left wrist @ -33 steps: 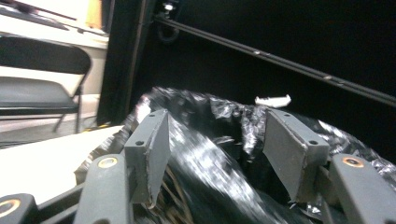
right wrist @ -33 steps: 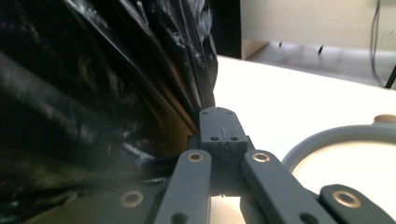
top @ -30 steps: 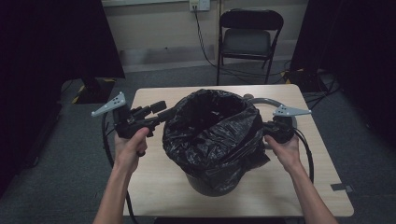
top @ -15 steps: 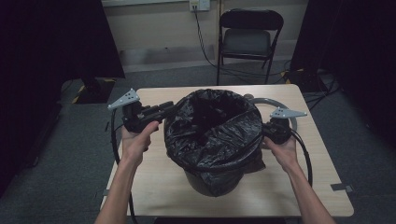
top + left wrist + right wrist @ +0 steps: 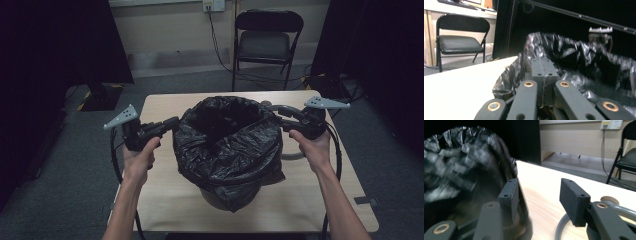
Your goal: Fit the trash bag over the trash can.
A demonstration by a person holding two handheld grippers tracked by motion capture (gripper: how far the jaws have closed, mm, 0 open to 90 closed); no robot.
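Draping crinkled and glossy over its bin, the black bag (image 5: 227,145) meets the closed left claw (image 5: 172,122); right claw (image 5: 274,107) just opened, empty

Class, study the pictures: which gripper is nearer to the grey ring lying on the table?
Right. The right gripper is directly above the grey ring, by the black bag's right rim. The left gripper is across the bag, at its left rim.

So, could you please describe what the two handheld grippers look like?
Both are black. The left gripper and right gripper each carry a grey three-cornered plate on top and trail a black cable. Their jaws are flat dark blocks on arms with brass-coloured rivets. The forearms are bare.
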